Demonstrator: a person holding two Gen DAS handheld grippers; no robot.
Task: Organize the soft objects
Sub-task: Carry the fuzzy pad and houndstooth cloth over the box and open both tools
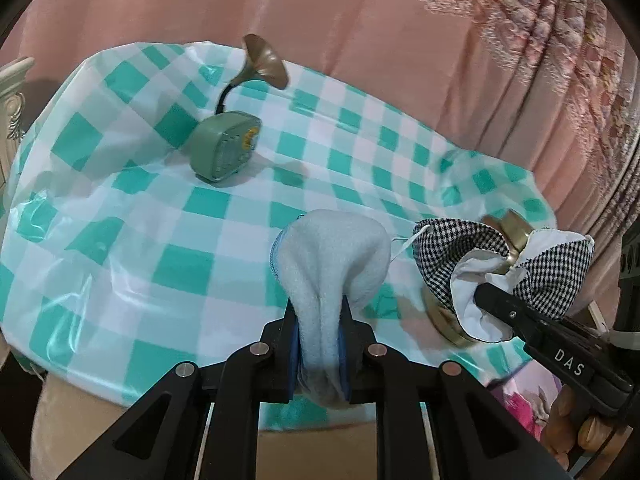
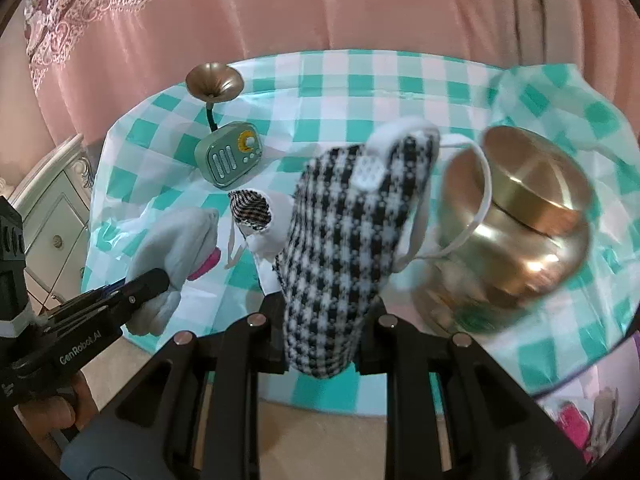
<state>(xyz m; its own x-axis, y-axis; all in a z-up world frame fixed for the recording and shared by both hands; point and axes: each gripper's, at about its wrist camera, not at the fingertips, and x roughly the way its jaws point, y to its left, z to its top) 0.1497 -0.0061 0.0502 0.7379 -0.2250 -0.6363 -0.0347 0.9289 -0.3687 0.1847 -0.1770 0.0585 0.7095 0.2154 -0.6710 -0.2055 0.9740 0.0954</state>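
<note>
My left gripper (image 1: 320, 312) is shut on a light grey fleece soft item (image 1: 332, 252) with a blue zip edge, held above the checked tablecloth. The right wrist view shows the grey item (image 2: 176, 240) with a pink part, the left gripper (image 2: 160, 278) clamping it at the lower left. My right gripper (image 2: 326, 300) is shut on a black-and-white houndstooth face mask (image 2: 344, 232). Its white-lined other half (image 2: 252, 212) folds off to the left, and the white ear loops dangle. From the left wrist view the mask (image 1: 444, 256) bunches around the right gripper (image 1: 482, 292).
A round table under a green-and-white checked plastic cloth (image 1: 160, 208) carries a green retro radio (image 2: 230, 158) with a brass horn (image 2: 214, 80), and a shiny brass pot (image 2: 524, 216) close behind the mask. Pink curtains (image 1: 320, 12) hang behind. A white cabinet (image 2: 56, 220) stands at left.
</note>
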